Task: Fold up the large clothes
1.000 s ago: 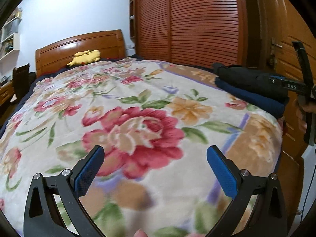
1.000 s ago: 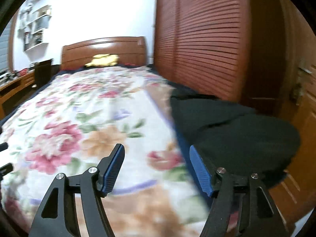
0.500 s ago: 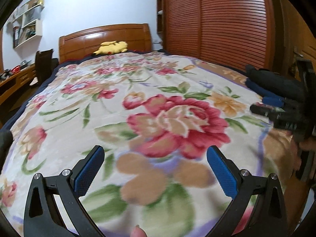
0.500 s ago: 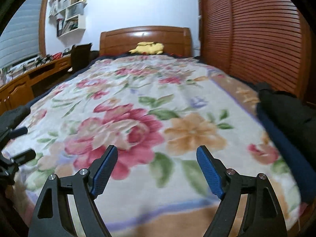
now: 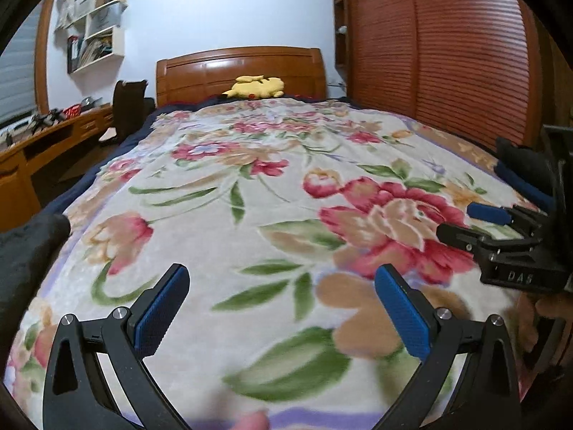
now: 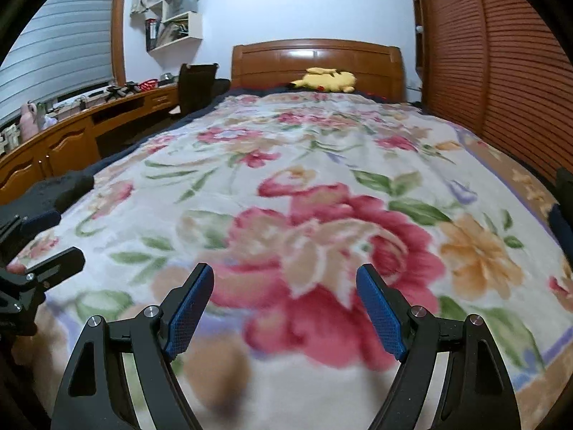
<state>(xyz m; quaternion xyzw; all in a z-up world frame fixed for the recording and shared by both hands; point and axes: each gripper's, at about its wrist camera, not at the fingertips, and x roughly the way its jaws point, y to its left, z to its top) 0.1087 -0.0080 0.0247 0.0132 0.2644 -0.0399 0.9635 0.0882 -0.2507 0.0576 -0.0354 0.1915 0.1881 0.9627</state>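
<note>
A floral blanket covers the bed; it also fills the right wrist view. Folded dark clothes lie at the bed's right edge and show at the right border of the right wrist view. A dark garment lies at the bed's left edge, also in the right wrist view. My left gripper is open and empty above the blanket's near end. My right gripper is open and empty, and shows at the right of the left wrist view.
A wooden headboard with a yellow plush toy stands at the far end. A louvered wooden wardrobe runs along the right. A wooden desk, a dark chair and wall shelves are at the left.
Both grippers have swung left, away from the folded dark clothes at the right edge, and now face up the bed. The dark garment at the left edge has come into view. Both stay open.
</note>
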